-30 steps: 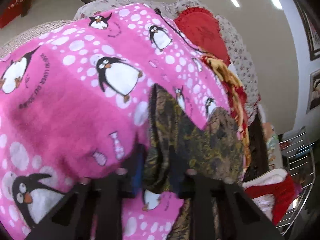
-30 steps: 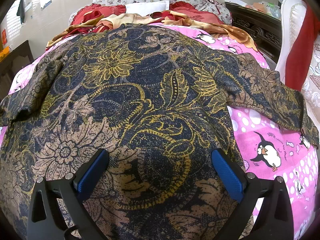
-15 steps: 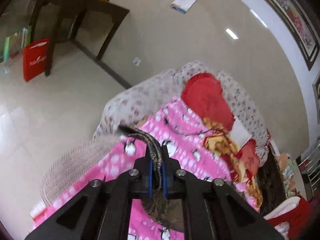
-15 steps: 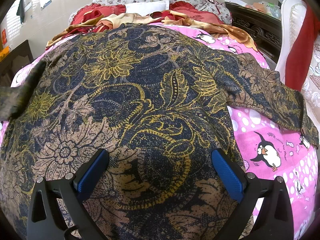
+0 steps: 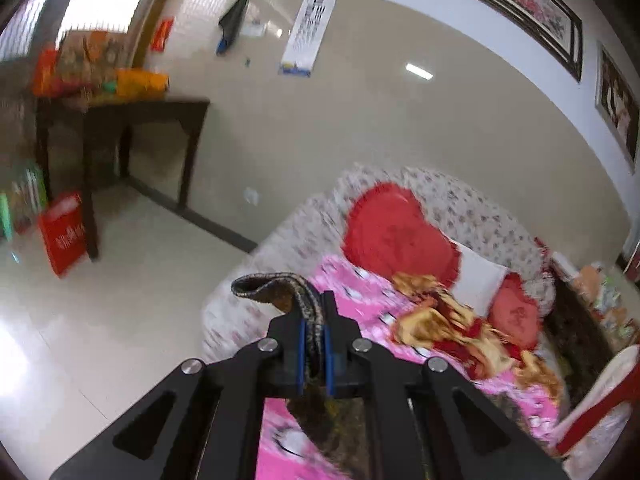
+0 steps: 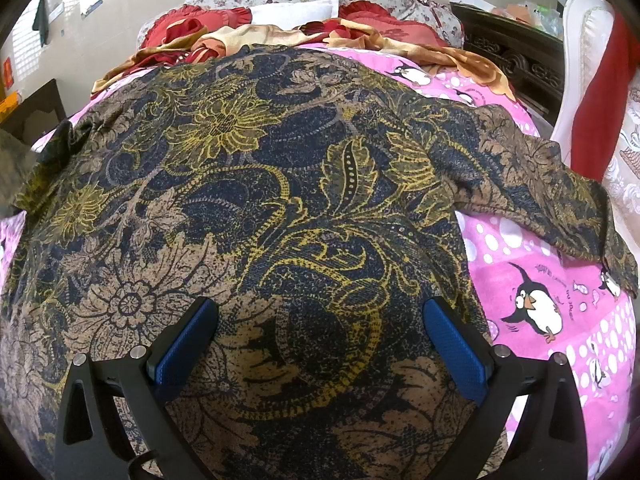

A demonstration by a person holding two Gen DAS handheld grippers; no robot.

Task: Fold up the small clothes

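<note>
A dark blue, tan and yellow floral top lies spread over the pink penguin bedsheet. Its right sleeve stretches out to the right. My right gripper hovers just over the lower middle of the top, open, with nothing between its blue pads. My left gripper is raised high above the bed's left side, shut on the left sleeve, whose cuff curls over the fingertips. The sleeve's lifted edge shows blurred at the far left of the right wrist view.
Red pillows, a white pillow and a red-and-gold cloth lie at the head of the bed. A dark wooden table with boxes and a red bag stand on the tiled floor at left. A white-and-red chair is at right.
My left gripper has closed on the left sleeve and risen far above the bed, pulling the sleeve up with it. The right gripper has stayed still and open.
</note>
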